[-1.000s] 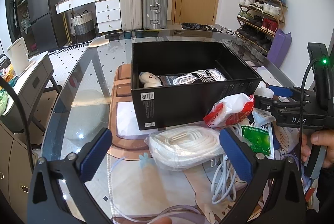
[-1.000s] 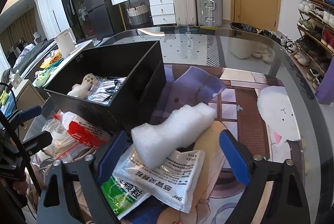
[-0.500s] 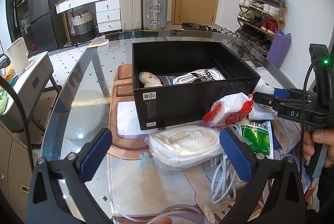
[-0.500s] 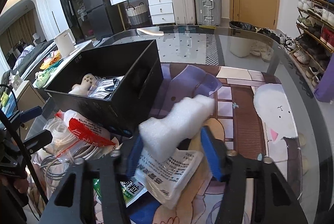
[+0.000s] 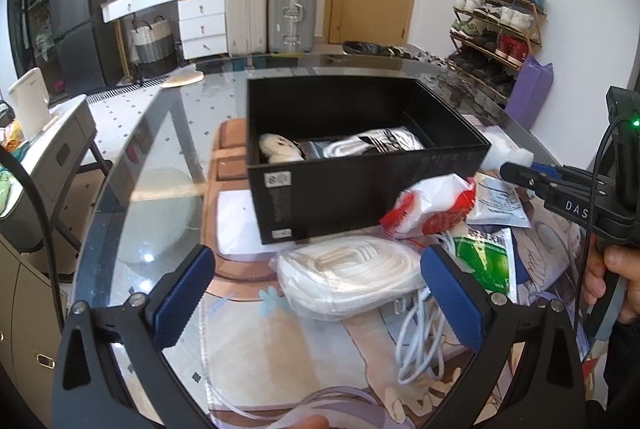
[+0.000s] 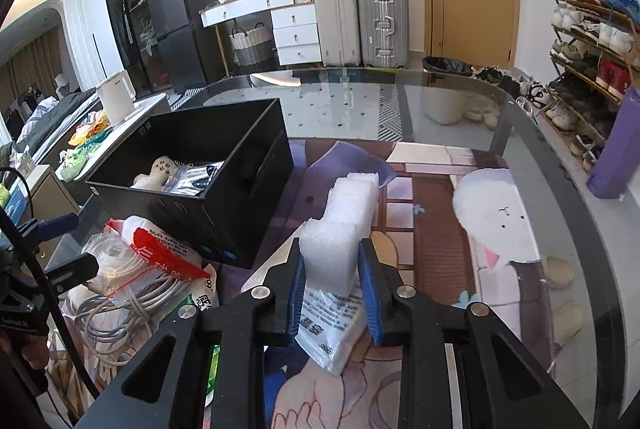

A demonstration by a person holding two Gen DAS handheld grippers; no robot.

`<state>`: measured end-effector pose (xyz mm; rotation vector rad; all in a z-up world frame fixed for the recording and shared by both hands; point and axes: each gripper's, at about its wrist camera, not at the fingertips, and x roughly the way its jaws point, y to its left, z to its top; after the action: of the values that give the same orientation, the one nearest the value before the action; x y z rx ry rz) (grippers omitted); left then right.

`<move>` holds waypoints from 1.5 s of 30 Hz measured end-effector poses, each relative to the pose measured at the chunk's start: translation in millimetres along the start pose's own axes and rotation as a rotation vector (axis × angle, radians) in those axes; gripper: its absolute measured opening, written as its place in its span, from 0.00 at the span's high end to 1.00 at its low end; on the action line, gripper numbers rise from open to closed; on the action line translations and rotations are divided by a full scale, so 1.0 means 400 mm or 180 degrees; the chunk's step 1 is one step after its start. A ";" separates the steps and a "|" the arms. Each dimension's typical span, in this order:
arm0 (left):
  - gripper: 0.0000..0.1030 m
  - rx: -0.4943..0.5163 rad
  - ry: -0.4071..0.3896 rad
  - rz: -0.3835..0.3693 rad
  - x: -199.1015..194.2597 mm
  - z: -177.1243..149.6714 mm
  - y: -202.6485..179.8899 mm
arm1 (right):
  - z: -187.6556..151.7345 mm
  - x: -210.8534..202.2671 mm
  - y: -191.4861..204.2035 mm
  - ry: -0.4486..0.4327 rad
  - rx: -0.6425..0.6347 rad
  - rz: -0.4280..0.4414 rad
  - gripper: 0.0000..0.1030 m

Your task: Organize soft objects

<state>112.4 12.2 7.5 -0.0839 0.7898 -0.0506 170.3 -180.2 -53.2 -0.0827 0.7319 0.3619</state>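
My right gripper (image 6: 331, 275) is shut on a white foam block (image 6: 344, 225), just right of the black box (image 6: 224, 225); the foam also shows in the left wrist view (image 5: 506, 151). The box (image 5: 360, 185) holds a small plush doll (image 5: 278, 147) and bagged socks (image 5: 376, 145). My left gripper (image 5: 316, 293) is open and empty, above a bagged white rope coil (image 5: 348, 275). A red-and-white plastic bag (image 5: 430, 207) leans on the box front. White and green sachets (image 6: 332, 325) lie under the foam.
A white cable bundle (image 5: 420, 341) lies near the table's front. The glass table (image 6: 440, 109) has a printed mat (image 6: 500, 221). Suitcases, a shoe rack and a fridge stand around the room.
My right gripper closed on the foam block and raised its held end, so it now stands tilted above the sachets. My left gripper stayed open in place.
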 end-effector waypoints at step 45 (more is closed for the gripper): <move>0.96 -0.0044 0.0141 -0.0218 0.009 -0.010 0.010 | 0.009 -0.088 0.036 -0.0368 -0.0246 0.0083 0.76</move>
<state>112.2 15.8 1.7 -0.1233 0.8317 -0.1120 143.4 -176.2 -26.3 -0.1245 0.6053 0.4165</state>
